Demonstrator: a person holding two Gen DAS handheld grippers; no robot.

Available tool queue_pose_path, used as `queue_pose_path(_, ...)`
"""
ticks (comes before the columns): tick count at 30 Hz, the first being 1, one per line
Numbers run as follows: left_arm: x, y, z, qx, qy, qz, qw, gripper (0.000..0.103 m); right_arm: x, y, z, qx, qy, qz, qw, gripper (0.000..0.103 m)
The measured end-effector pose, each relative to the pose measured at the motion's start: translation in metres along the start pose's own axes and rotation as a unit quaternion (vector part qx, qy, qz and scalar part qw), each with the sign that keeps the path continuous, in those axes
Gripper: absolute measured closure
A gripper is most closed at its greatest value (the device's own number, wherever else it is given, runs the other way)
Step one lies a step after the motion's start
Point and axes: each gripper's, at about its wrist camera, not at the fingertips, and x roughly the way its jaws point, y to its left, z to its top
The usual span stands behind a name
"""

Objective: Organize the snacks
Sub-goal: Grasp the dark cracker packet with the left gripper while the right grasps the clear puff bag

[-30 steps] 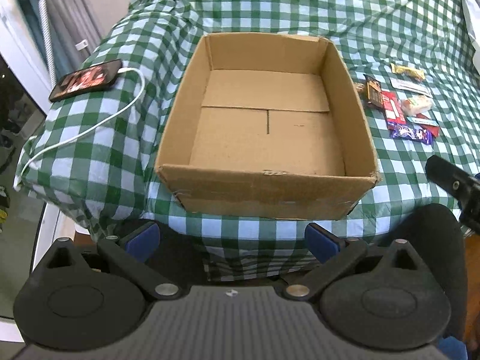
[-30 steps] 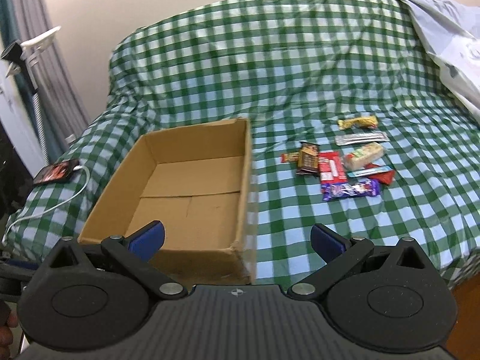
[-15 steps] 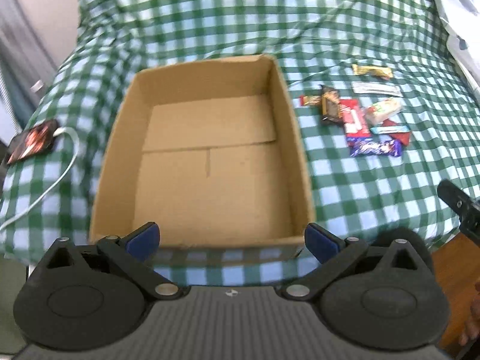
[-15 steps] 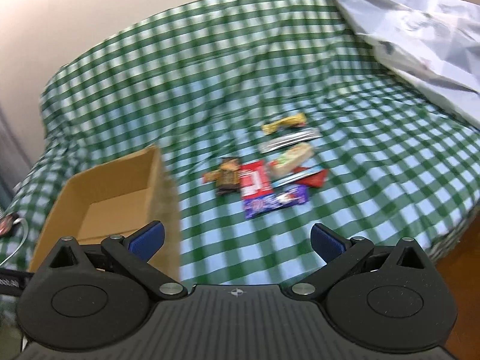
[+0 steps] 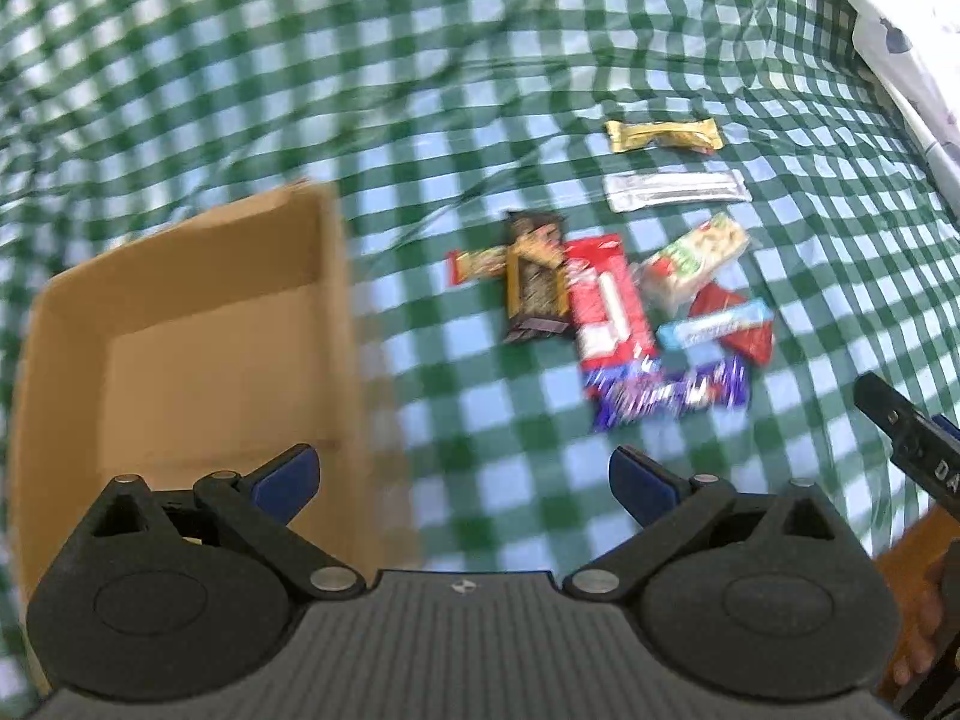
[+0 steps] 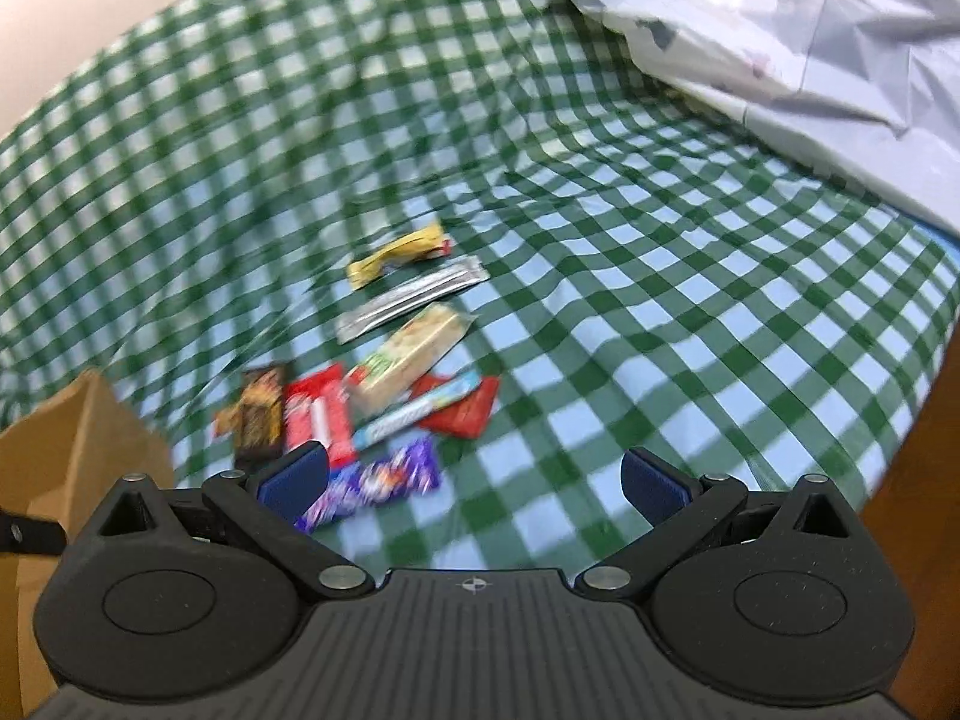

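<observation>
An open cardboard box sits on the green checked cloth, at the left in the left wrist view and at the lower left edge in the right wrist view. Several wrapped snacks lie in a cluster to its right: a purple pack, a red bar, a dark brown bar, a gold bar and a silver bar. My left gripper is open and empty, above the cloth between box and snacks. My right gripper is open and empty, just short of the purple pack.
A crumpled white plastic sheet covers the far right of the bed. The bed's front right edge drops to a wooden floor. The right gripper's body shows at the right edge of the left wrist view.
Both grippers have swung right, away from the box and toward the snack cluster, which now looks larger and closer. Both stay open.
</observation>
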Motion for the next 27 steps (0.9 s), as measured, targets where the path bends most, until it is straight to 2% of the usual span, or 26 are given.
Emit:
queue_pose_path(4, 0.059, -0.022, 0.04, 0.002, 0.016, -0.004, 0.9999, 0.0, 0.06, 0.002, 0.03, -0.001, 0.008, -0.015, 1.0, 0.0)
queue_pose_path(8, 0.112, -0.028, 0.07, -0.011, 0.033, -0.005, 0.9994, 0.0, 0.124, 0.011, 0.052, 0.007, 0.037, -0.015, 0.999, 0.0)
queue_pose_path(12, 0.151, -0.025, 0.087, -0.019, 0.044, 0.007, 0.9988, 0.0, 0.182, 0.024, 0.06, 0.003, 0.07, -0.019, 0.997, 0.0)
queue_pose_path(16, 0.188, -0.016, 0.097, -0.035, 0.078, 0.011, 0.9962, 0.0, 0.223, 0.039, 0.057, 0.0, 0.105, -0.006, 0.995, 0.0)
queue_pose_path(17, 0.194, -0.012, 0.097, -0.041, 0.088, 0.011, 0.9952, 0.0, 0.232, 0.042, 0.056, -0.008, 0.111, -0.005, 0.994, 0.0)
queue_pose_path(18, 0.199, -0.011, 0.097, -0.039, 0.093, 0.01, 0.9948, 0.0, 0.233, 0.044, 0.055, -0.008, 0.091, -0.006, 0.996, 0.0)
queue_pose_path(21, 0.203, -0.01, 0.095, -0.039, 0.086, 0.002, 0.9956, 0.0, 0.235, 0.052, 0.053, -0.031, 0.095, -0.022, 0.995, 0.0)
queue_pose_path(25, 0.207, -0.002, 0.099, -0.054, 0.099, -0.012, 0.9935, 0.0, 0.236, 0.057, 0.051, -0.04, 0.09, -0.035, 0.995, 0.0)
queue_pose_path(27, 0.205, 0.001, 0.101, -0.058, 0.104, -0.013, 0.9928, 0.005, 0.238, 0.065, 0.052, -0.049, 0.098, -0.049, 0.993, 0.0)
